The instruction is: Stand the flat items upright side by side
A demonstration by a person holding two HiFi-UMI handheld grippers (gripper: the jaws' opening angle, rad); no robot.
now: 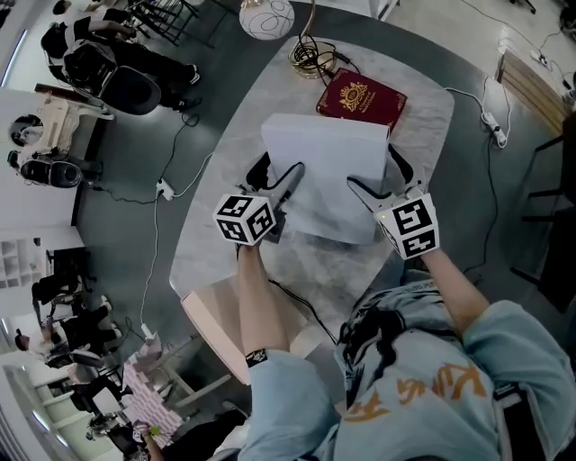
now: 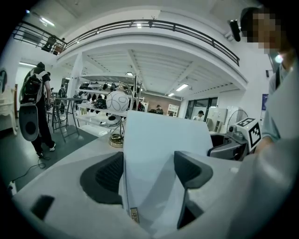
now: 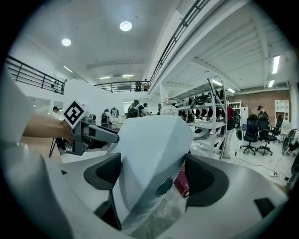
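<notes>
A white flat book (image 1: 328,176) is held tilted above the grey table (image 1: 216,252), one gripper at each side edge. My left gripper (image 1: 281,176) is shut on its left edge; in the left gripper view the book (image 2: 156,140) fills the space between the jaws of the left gripper (image 2: 149,170). My right gripper (image 1: 382,180) is shut on the right edge, and the white book (image 3: 149,144) sits between the pads of the right gripper (image 3: 152,175). A red book (image 1: 362,99) lies flat on the table just beyond, partly hidden behind the white one (image 3: 183,183).
A globe lamp (image 1: 267,16) and a coil of cable (image 1: 310,58) sit at the table's far end. A pale wooden seat (image 1: 220,315) stands at the near edge beside the person. A power strip (image 1: 495,126) and cords lie on the floor.
</notes>
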